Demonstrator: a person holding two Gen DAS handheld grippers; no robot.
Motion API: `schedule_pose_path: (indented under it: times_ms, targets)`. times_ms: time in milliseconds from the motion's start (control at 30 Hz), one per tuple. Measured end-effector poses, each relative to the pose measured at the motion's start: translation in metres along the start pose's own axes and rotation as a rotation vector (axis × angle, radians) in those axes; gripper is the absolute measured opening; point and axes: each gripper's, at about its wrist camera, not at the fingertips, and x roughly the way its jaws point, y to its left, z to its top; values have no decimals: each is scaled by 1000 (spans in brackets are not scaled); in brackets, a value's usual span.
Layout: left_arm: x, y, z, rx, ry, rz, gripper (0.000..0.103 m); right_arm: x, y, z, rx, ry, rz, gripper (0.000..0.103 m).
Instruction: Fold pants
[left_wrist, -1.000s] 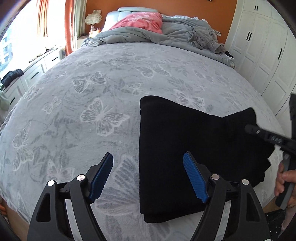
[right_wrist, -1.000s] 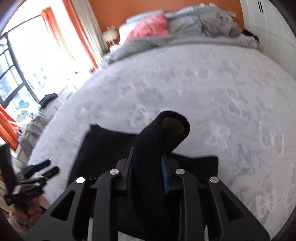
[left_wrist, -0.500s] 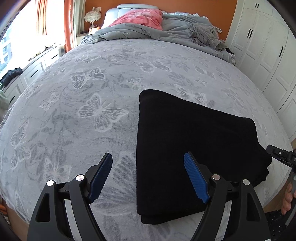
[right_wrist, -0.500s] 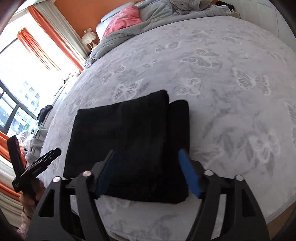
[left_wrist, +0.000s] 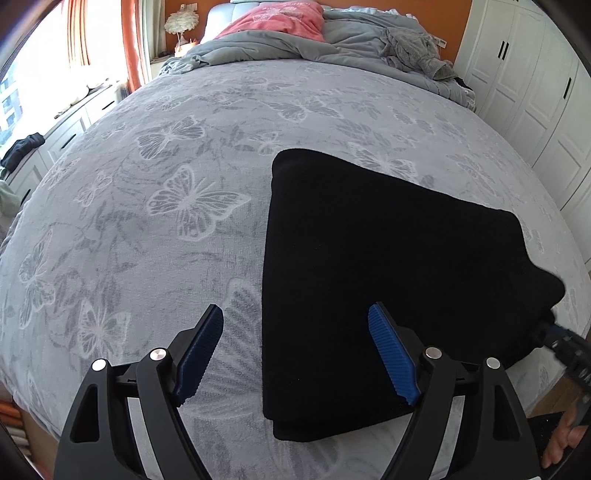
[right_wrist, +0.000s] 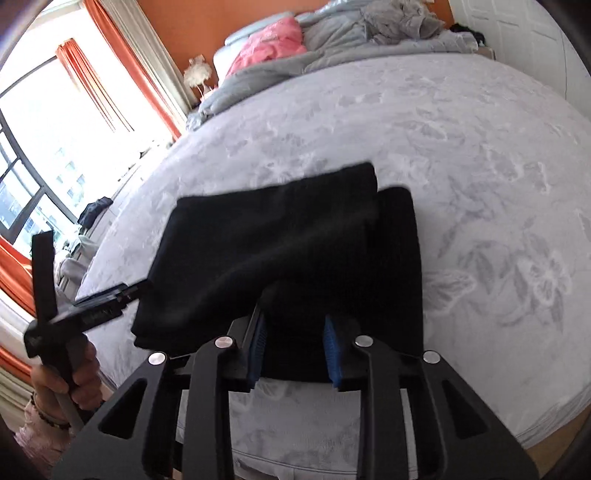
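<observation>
The black pants (left_wrist: 388, 266) lie folded into a thick rectangle on the near right part of the bed (left_wrist: 166, 184), close to its near edge, so both hands can reach them without leaning. The fold is not square: in the right wrist view the upper layer sits skewed to the left and leaves a strip of the lower layer uncovered along the right side.

The right tongs (right_wrist: 293, 349) are closing on the near edge of the stack, with dark cloth between the blue pads (right_wrist: 258, 345). That grip probably serves to drag or lift that end, either to even the layers or to start another fold.

The left tongs (left_wrist: 295, 354) stand wide and hold nothing. They hover over the near left corner of the pants, one pad above the cloth and the other above the butterfly-print cover, seemingly placed to take that corner next. A person's hand (right_wrist: 79, 384) carries them at the near left.
</observation>
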Motion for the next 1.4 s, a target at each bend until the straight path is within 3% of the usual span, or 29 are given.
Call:
schedule_pose_path:
  times_ms: [67, 167, 233, 267, 367, 433, 533, 600, 633, 667, 700, 733, 867, 1000, 1067, 1233, 1333, 1400]
  targets:
    - [1, 0, -1, 7, -5, 12, 78, -5, 1, 5, -19, -23, -21, 26]
    - [1, -1, -3, 30, -16, 30, 79, 40, -28, -11, 14, 141, -110, 30]
    - [1, -1, -5, 38, -12, 33, 80, 35, -43, -18, 106, 99, -22, 34]
    - [1, -1, -5, 40, -9, 33, 80, 29, -45, -15, 142, 100, 7, 40]
    - [-2, 3, -5, 34, -14, 39, 80, 16, -51, -6, 240, 79, 140, 87]
    - [-5, 10, -4, 17, -20, 41, 80, 15, -57, -3, 300, 77, 244, 89]
    - [-10, 23, -1, -21, -27, 33, 80, 28, -73, 0, 410, 86, 314, 93]
    - [-14, 30, -1, -44, -35, 33, 80, 41, -77, 3, 466, 94, 334, 91]
    - [-15, 33, 0, -52, -38, 35, 80, 46, -77, 4, 477, 93, 338, 81]
    - [-16, 36, 0, -57, -38, 36, 80, 50, -75, 7, 471, 102, 321, 51]
    - [-18, 39, 0, -63, -39, 37, 80, 54, -70, 9, 464, 123, 289, 32]
    - [-19, 42, 0, -70, -39, 38, 80, 56, -65, 13, 463, 135, 286, 21]
    - [-33, 60, 5, -115, -57, 34, 80, 42, 7, 57, 290, 91, 280, 18]
    - [-57, 104, 17, -233, -107, 68, 80, 53, 137, 106, 51, 108, 401, 18]
    - [-68, 134, 21, -314, -124, 129, 80, 76, 209, 113, -62, 154, 449, 18]
    - [-100, 219, 18, -545, -197, 346, 80, 157, 349, 75, -218, 326, 541, 15]
    - [-118, 261, 5, -686, -242, 382, 80, 187, 401, 41, -273, 406, 576, 14]
    - [-124, 279, -2, -746, -253, 376, 80, 196, 418, 27, -310, 417, 535, 14]
